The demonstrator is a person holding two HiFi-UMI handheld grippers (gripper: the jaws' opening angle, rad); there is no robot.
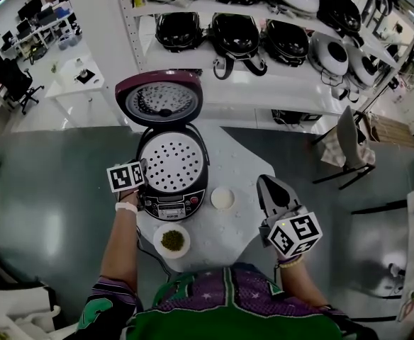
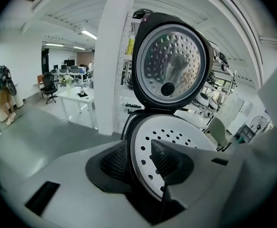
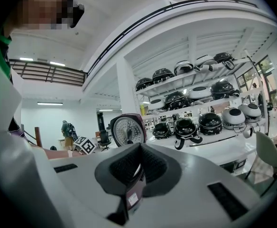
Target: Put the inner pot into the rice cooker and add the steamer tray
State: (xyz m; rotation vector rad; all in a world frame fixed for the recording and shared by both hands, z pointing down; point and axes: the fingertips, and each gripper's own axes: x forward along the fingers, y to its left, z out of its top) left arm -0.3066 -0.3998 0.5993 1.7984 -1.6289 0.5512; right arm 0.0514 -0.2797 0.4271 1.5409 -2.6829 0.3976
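nearly done, by the look: steamer tray (image 1: 173,163) sits in the open rice cooker (image 1: 171,205) at 12 o'clock on the table (image 1: 235,229); inner pot presumably beneath, unseen. left claw (image 2: 139,159) part open, straddling the tray rim, not pinching. right claw (image 3: 136,165) closed, empty. remaining: pull clear.

A bowl of green bits (image 1: 171,241) is sitting at the near edge of the round white surface (image 1: 246,214); a small white dish (image 1: 222,197) is resting mid-surface; a shelf (image 1: 264,85) is carrying black and white cookers beyond the surface.

No text could be made out; the panel print on the rice cooker (image 1: 166,209) was too small.
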